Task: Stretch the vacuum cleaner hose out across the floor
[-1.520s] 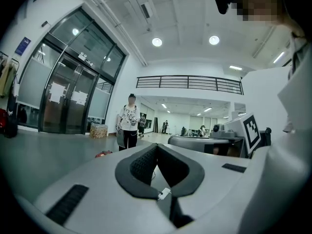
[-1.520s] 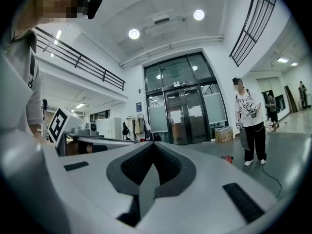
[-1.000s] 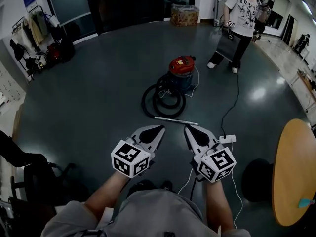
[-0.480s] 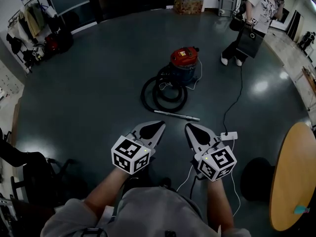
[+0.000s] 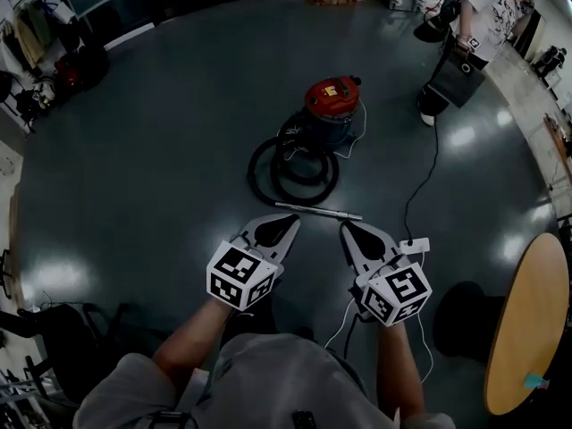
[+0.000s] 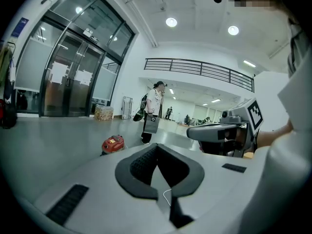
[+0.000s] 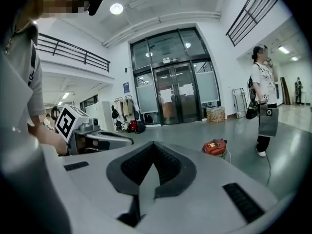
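Note:
A red-topped vacuum cleaner (image 5: 330,105) stands on the grey floor ahead of me; it also shows small in the left gripper view as the vacuum cleaner (image 6: 112,144) and in the right gripper view as the vacuum cleaner (image 7: 215,146). Its black hose (image 5: 290,168) lies coiled in loops at its near side. A thin metal wand (image 5: 317,211) lies on the floor just in front of the coil. My left gripper (image 5: 284,222) and right gripper (image 5: 348,229) are held side by side, both shut and empty, a short way short of the wand.
A person with a dark bag (image 5: 466,38) stands at the far right. A power cable (image 5: 420,181) runs to a white plug block (image 5: 414,246) by my right gripper. A round wooden table (image 5: 527,320) sits at the right. Bags and coats (image 5: 54,61) line the far left wall.
I have walked forward, so the vacuum, coiled hose and wand are now nearer both grippers. The person at the right has shifted farther toward the upper right edge.

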Available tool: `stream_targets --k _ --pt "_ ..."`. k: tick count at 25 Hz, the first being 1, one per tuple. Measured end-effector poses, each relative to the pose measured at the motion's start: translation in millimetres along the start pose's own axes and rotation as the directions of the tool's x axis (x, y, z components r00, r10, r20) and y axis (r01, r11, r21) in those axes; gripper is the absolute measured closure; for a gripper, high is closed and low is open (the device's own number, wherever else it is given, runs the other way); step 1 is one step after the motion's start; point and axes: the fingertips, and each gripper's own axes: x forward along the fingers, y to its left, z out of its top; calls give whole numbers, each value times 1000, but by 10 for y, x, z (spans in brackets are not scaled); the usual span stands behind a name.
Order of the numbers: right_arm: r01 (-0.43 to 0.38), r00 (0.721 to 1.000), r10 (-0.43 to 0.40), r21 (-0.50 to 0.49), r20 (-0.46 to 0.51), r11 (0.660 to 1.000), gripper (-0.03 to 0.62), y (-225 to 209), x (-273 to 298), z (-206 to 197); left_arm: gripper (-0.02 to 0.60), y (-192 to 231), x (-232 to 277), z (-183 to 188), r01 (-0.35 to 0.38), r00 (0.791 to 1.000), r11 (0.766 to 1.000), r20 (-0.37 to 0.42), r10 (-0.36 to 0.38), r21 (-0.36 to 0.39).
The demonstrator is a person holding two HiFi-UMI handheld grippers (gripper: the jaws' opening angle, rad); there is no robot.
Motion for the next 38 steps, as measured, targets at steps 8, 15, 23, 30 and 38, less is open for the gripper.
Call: stream_targets --k 8,15,23,30,38 --pt "91 991 -89 14 -99 996 588 -277 953 64 574 988 322 26 69 996 996 -59 -72 -48" --pt "137 980 -133 20 -151 990 588 -487 1515 101 574 1536 583 44 114 988 990 -97 -122 -84" --pt "98 978 -95 8 -186 995 588 -758 1939 82 574 1846 861 106 89 989 990 -109 -101 -106" --pt "7 982 -10 -17 -186 1000 588 -1151 2087 151 574 1889 1208 301 21 991 998 -128 -30 -65" --pt "-84 981 77 -33 -179 996 588 -1589 2236 168 574 1915 1598 352 -42 981 999 -190 37 -21"
